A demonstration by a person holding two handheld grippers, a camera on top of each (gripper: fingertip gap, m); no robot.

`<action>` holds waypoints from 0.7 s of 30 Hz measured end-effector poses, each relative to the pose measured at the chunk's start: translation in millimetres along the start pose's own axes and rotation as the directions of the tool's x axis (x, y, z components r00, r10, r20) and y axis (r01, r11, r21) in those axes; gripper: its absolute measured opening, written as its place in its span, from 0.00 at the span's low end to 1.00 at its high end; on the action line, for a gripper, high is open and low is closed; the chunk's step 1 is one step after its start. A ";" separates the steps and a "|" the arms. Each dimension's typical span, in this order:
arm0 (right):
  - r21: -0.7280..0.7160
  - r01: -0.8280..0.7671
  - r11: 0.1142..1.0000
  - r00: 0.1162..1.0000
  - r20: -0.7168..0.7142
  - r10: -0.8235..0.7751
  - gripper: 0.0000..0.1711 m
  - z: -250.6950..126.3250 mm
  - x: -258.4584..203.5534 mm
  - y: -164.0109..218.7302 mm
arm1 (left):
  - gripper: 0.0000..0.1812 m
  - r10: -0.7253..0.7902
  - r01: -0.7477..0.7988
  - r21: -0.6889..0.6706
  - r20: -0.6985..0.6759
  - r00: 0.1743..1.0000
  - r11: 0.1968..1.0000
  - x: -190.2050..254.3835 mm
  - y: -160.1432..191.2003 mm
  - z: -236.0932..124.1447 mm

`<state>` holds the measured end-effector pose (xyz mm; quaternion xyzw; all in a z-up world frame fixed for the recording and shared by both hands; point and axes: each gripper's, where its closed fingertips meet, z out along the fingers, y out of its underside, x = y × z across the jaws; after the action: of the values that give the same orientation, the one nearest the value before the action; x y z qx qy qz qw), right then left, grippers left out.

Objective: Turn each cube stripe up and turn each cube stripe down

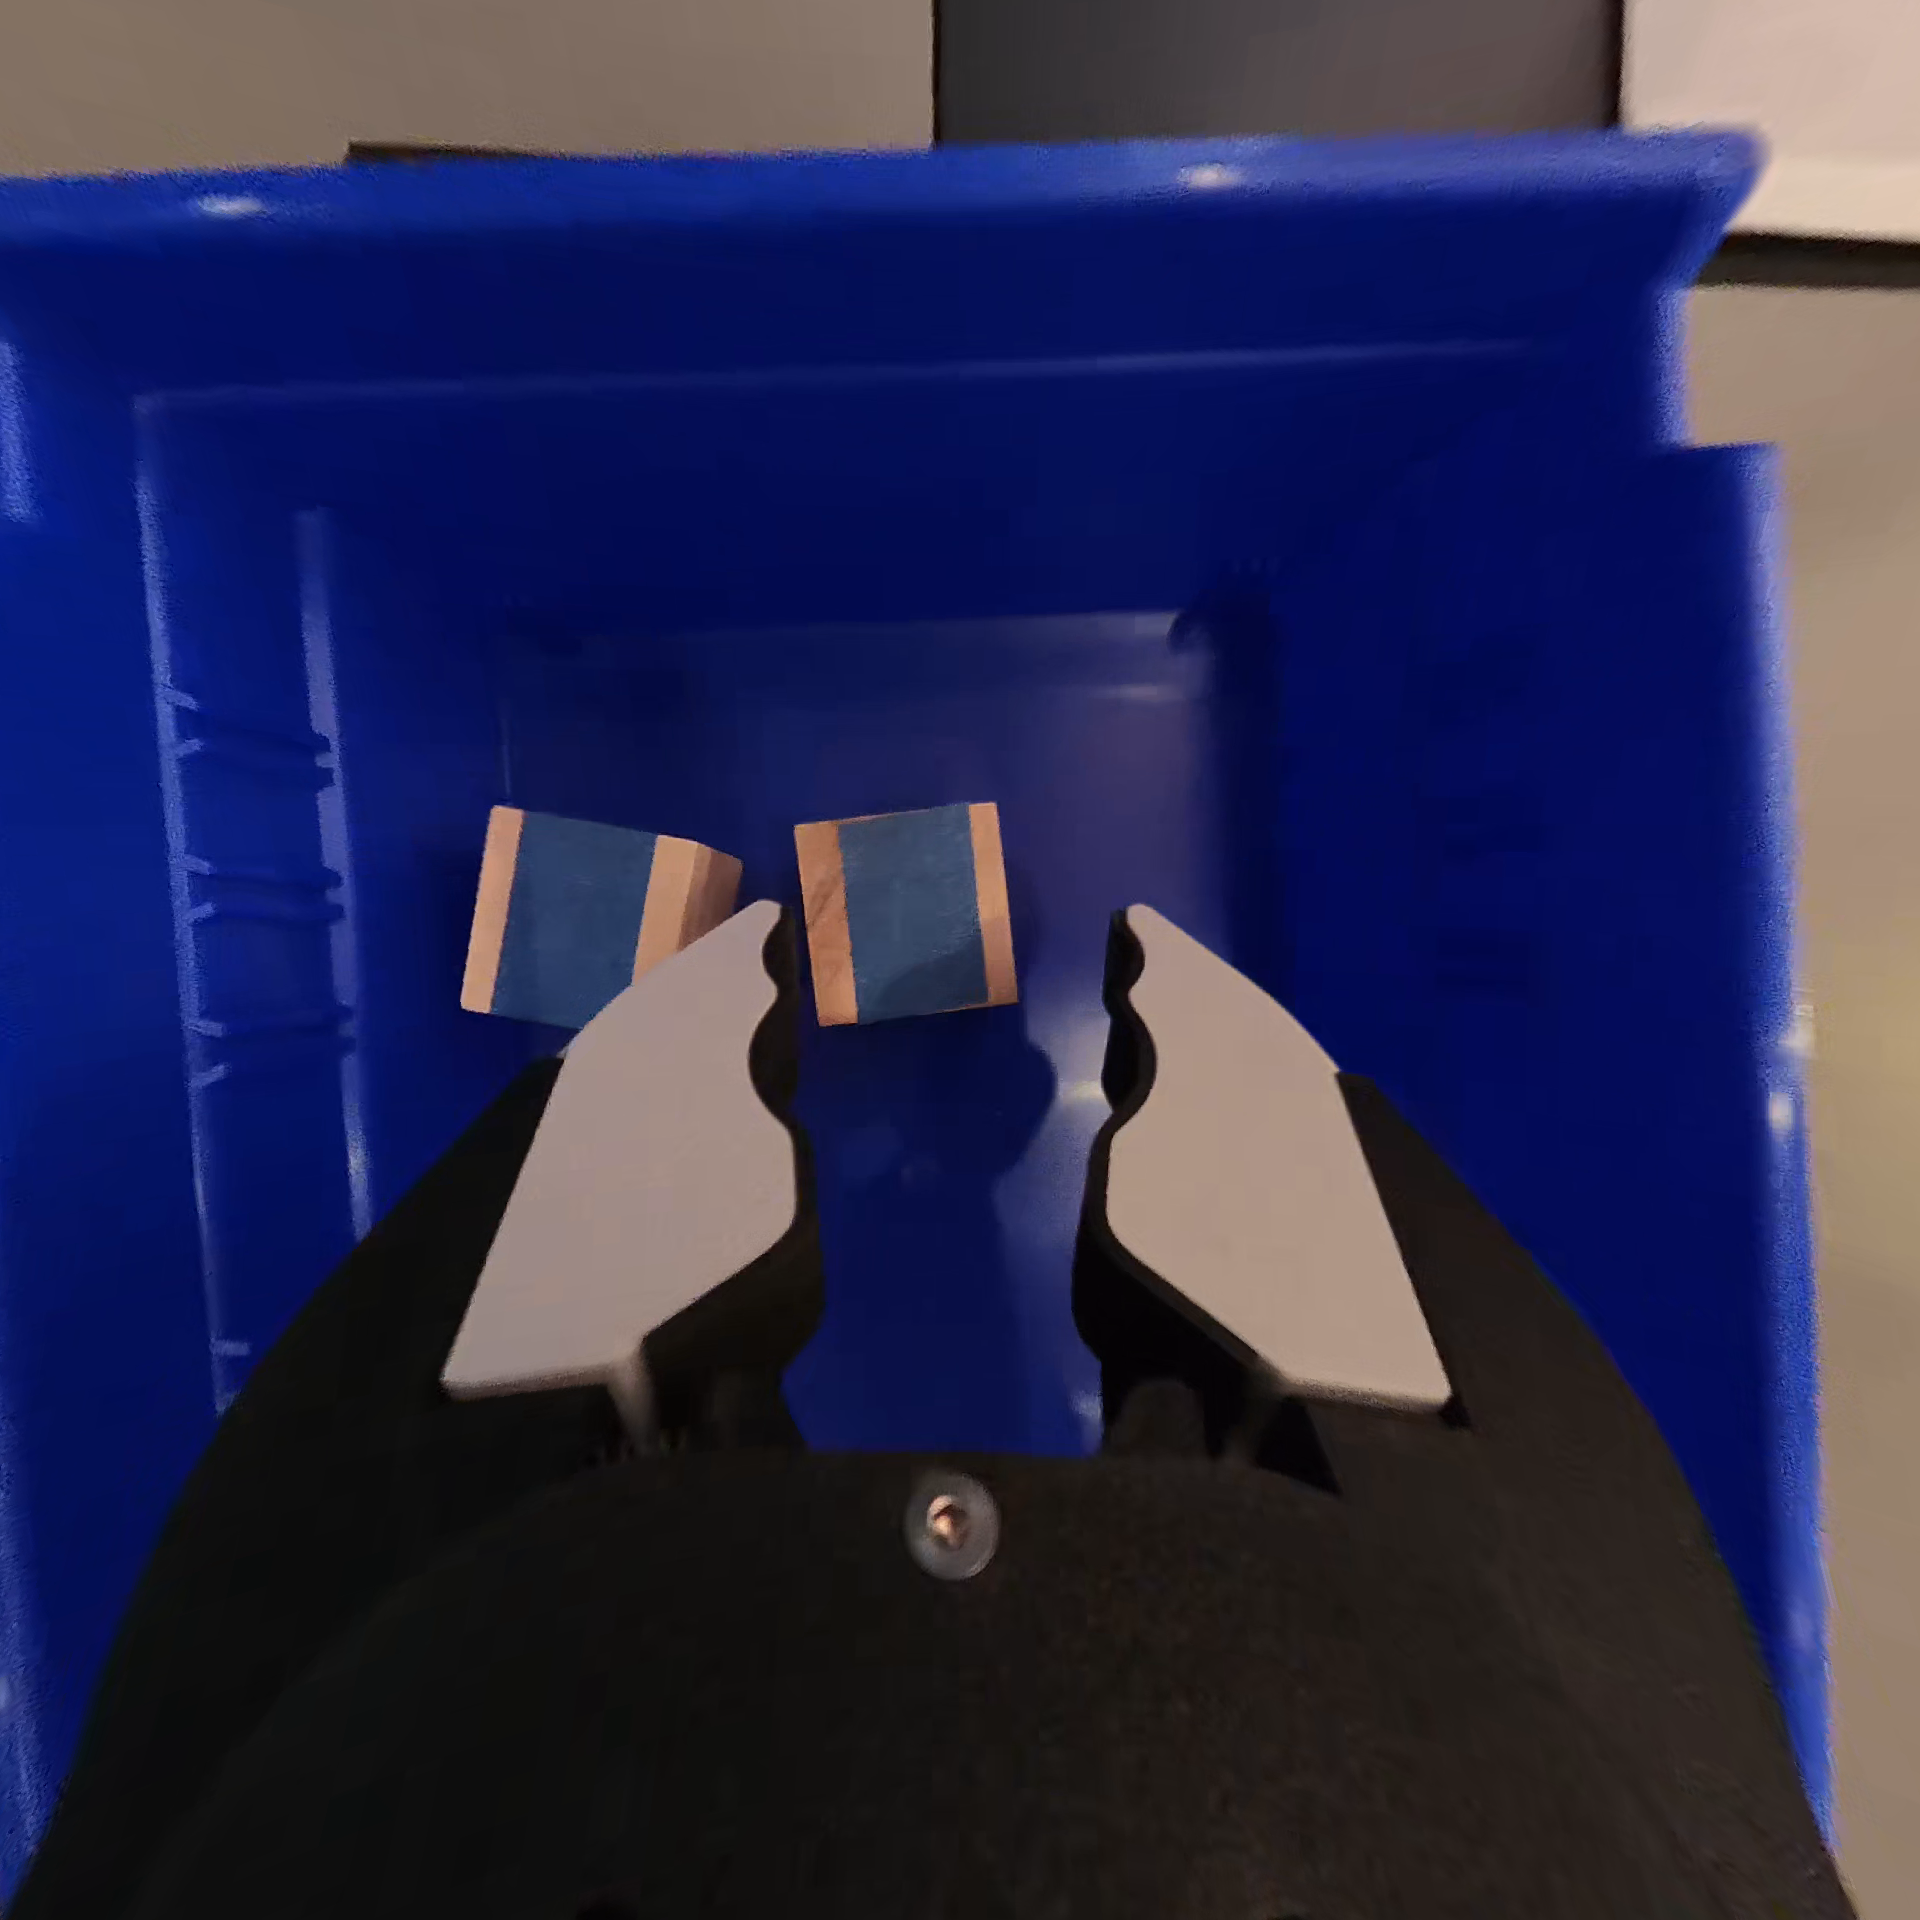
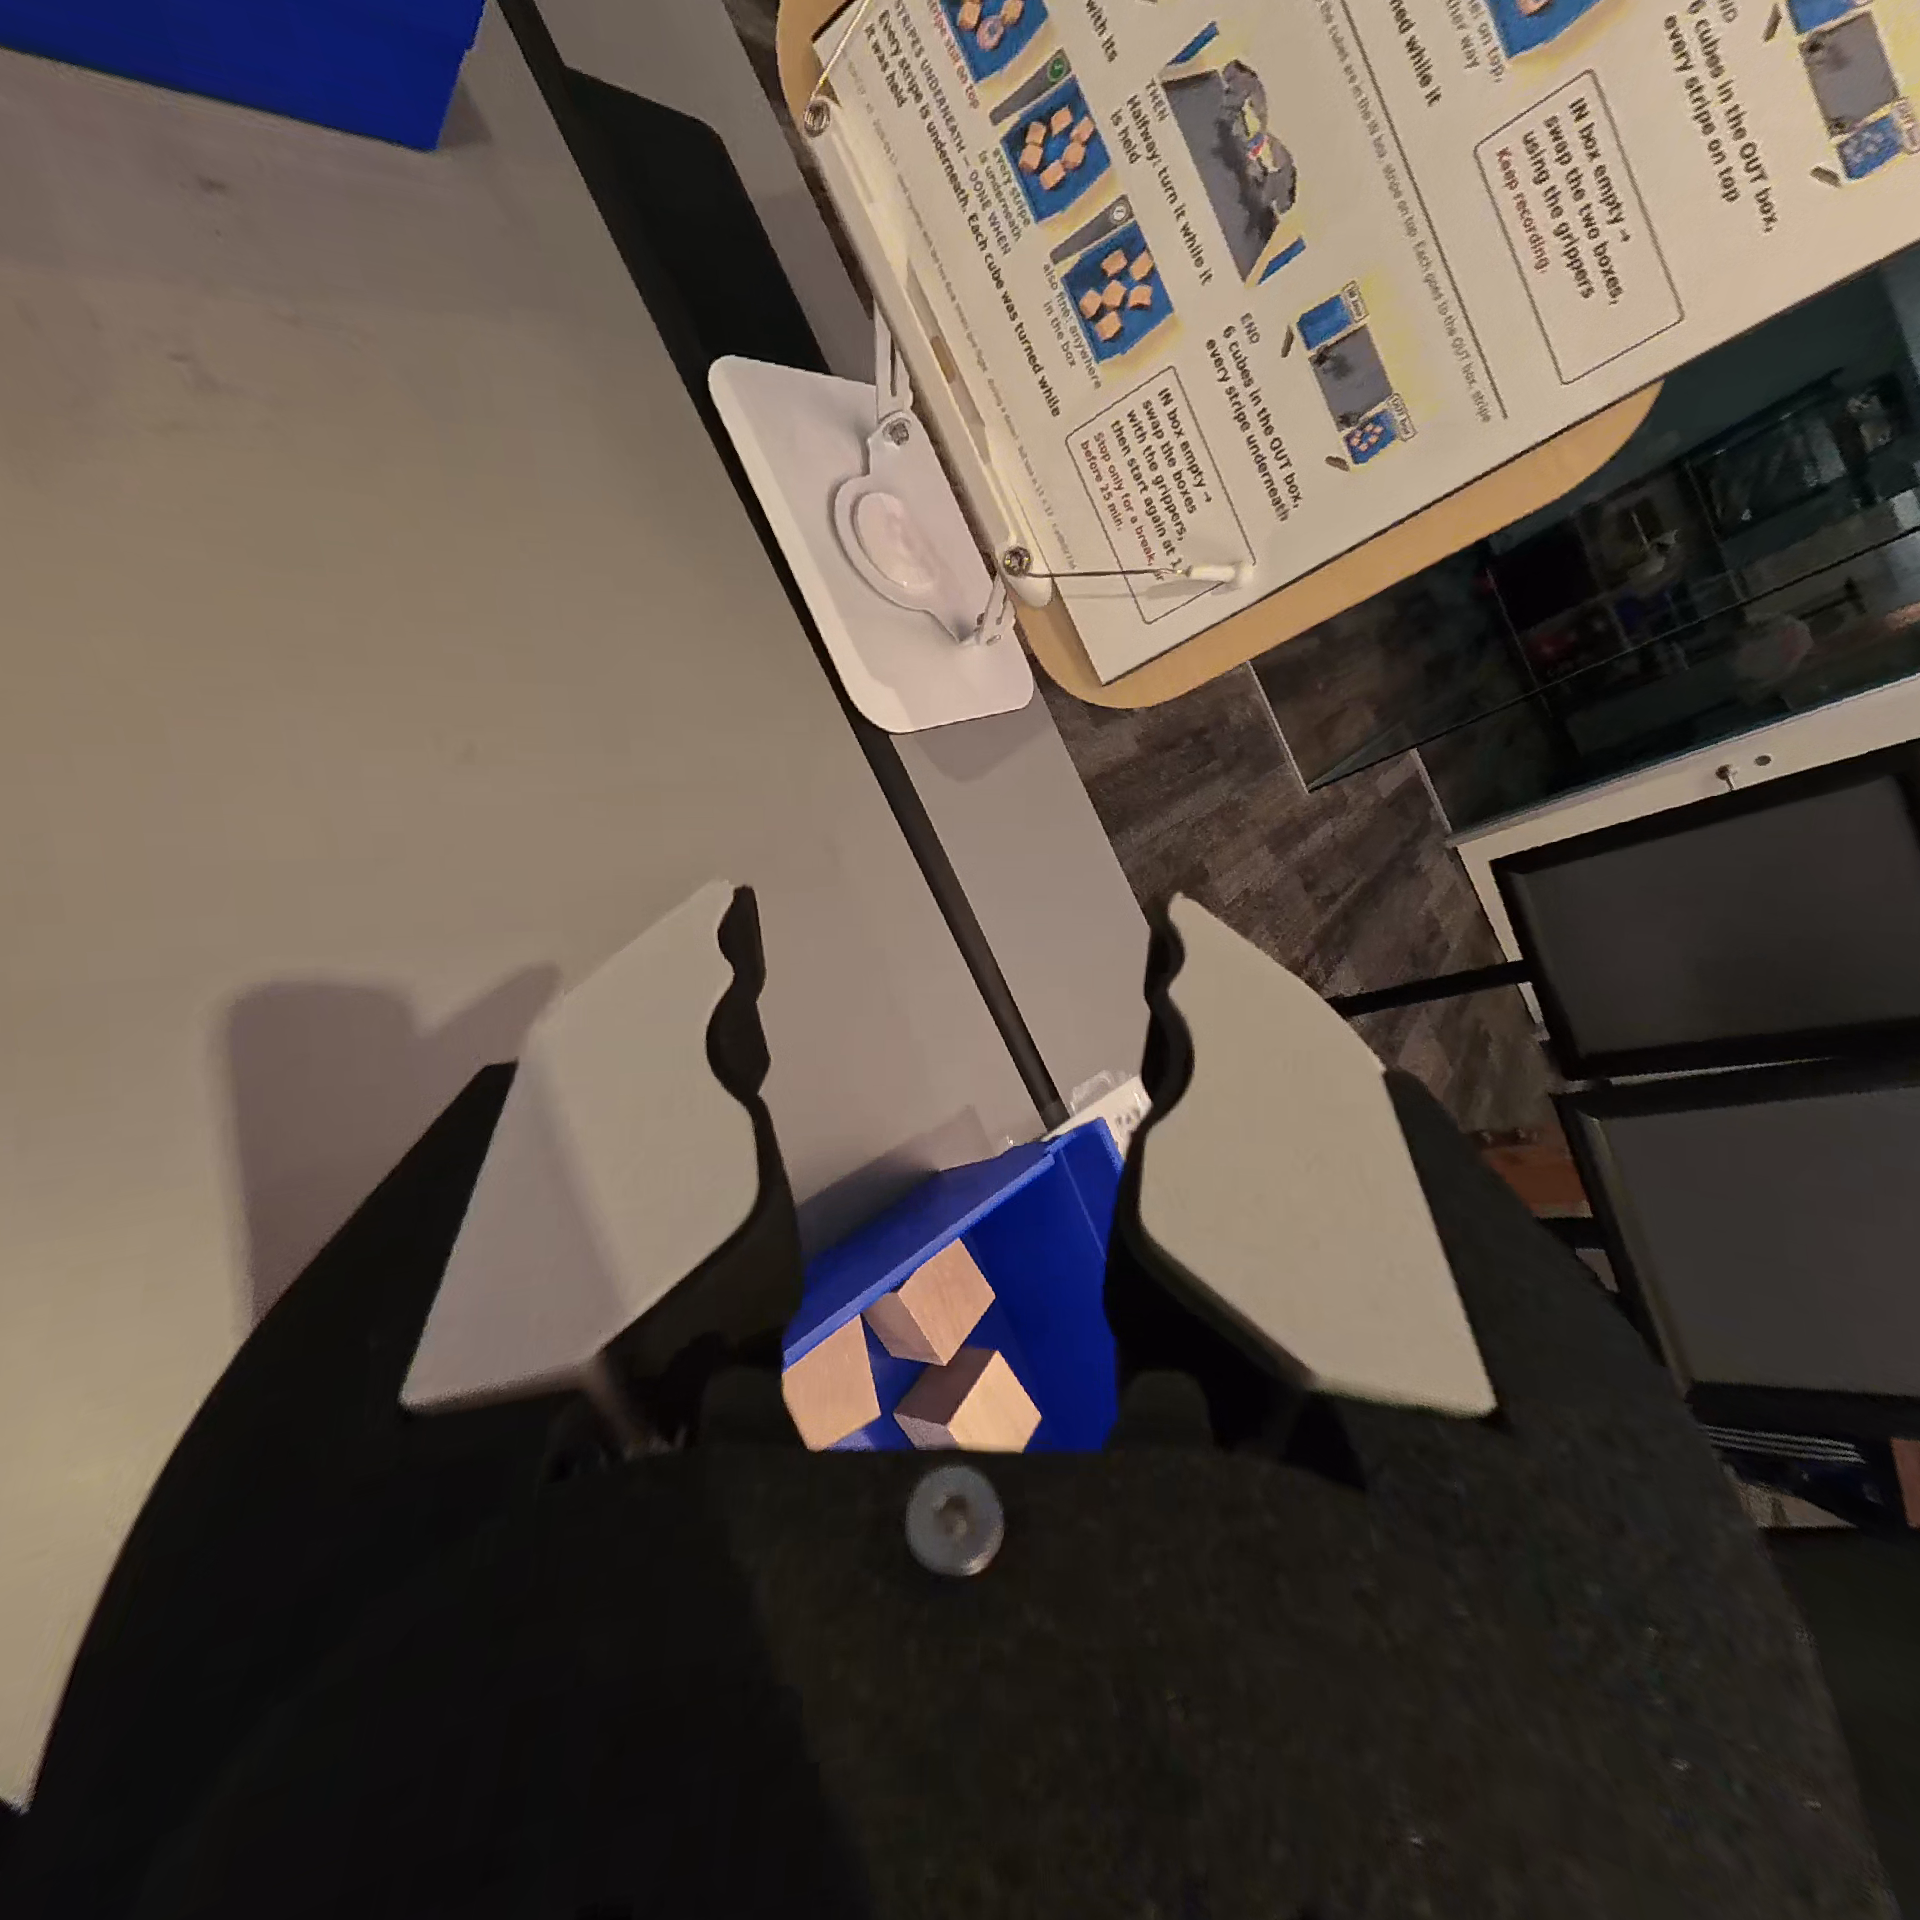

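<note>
Blue plastic walls of a storage bin [image 1: 935, 312] fill the left wrist view, holding two wooden cubes, stripe up, on its floor: the left cube [image 1: 582, 914] at 10 o'clock of the tool tips and the right cube [image 1: 906, 912] at 12 o'clock, close together but apart. The left tool [image 1: 951, 920] hangs just short of them, fingers spread and empty. The bin's walls rise on all sides, with the freest room at 3 o'clock.

Over the grey counter [image 2: 312, 520], the right tool [image 2: 951, 914] is likewise parted and empty, above a second blue bin [image 2: 1049, 1226] where three plain-faced cubes [image 2: 930, 1314] show, no stripe visible. An instruction sheet [image 2: 1351, 260] stands at 1 o'clock. The job appears partway done.
</note>
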<state>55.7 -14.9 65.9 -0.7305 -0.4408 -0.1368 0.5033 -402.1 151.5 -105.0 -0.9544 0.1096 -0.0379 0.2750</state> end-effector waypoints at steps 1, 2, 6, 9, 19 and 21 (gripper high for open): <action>-0.008 0.010 1.000 1.000 0.003 -0.010 0.41 1.0 -1.4 0.9 | 0.31 0.007 -0.007 -0.017 0.019 1.000 1.000 -2.3 2.8 3.6; -0.015 0.018 1.000 1.000 0.009 -0.018 0.41 2.1 -3.3 1.6 | 0.31 0.014 -0.013 -0.033 0.035 0.999 0.999 -4.1 5.2 6.8; -0.030 0.033 0.999 0.999 0.029 -0.032 0.41 7.3 -9.1 2.6 | 0.26 0.042 -0.036 -0.082 0.065 0.997 0.996 -7.5 12.8 17.8; -0.039 0.048 0.998 0.998 0.040 -0.046 0.41 10.5 -13.6 2.2 | 0.24 0.078 -0.073 -0.095 0.054 0.995 0.993 -6.5 13.6 17.4; 0.182 0.130 0.975 0.990 0.036 -0.139 0.40 17.8 -68.3 -76.8 | 0.24 0.269 -0.102 0.343 -0.483 0.833 0.934 110.8 -33.1 -150.8; 0.322 0.125 0.938 0.987 0.053 -0.150 0.40 11.6 -100.9 -114.1 | 0.24 0.428 -0.101 0.476 -0.655 0.623 0.874 175.1 -26.1 -208.5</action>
<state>-94.3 -44.0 65.9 -0.6121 -0.5262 -0.0709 0.5861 -254.5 25.0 87.4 -0.7509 0.3443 -0.4026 0.3945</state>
